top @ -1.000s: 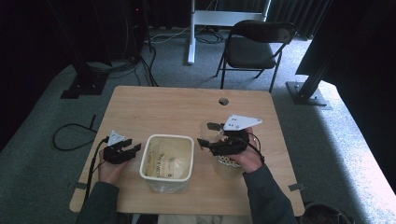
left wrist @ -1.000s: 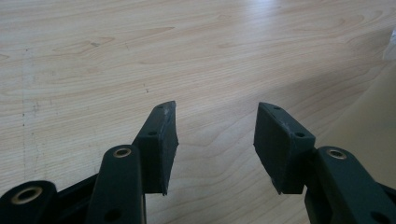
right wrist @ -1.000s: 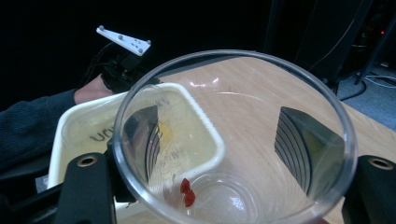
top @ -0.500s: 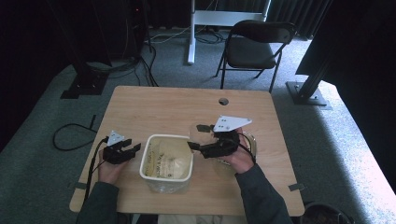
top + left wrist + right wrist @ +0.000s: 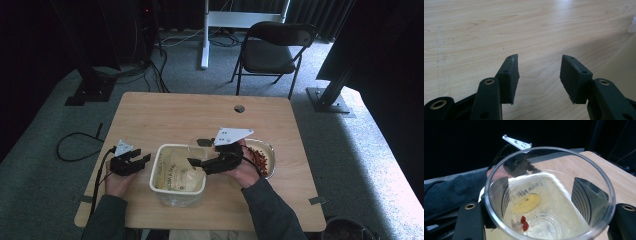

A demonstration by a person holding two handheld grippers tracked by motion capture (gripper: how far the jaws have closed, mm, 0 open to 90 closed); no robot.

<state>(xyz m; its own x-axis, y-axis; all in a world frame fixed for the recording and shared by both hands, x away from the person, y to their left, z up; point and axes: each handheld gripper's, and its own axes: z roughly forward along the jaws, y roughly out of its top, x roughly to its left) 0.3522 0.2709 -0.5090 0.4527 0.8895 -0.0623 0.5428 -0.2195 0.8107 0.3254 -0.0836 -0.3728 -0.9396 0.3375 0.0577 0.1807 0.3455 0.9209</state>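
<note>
right gripper [image 5: 197, 162], clamped on a clear plastic cup [image 5: 549, 195], has shifted left from the tray of red bits [image 5: 262, 155] to over the white tub [image 5: 177, 172], cup mouth tipped toward the tub; left gripper [image 5: 142, 159] half open, empty, beside it.

Clear cup [image 5: 549, 202]; red bits [image 5: 524, 223]
</note>
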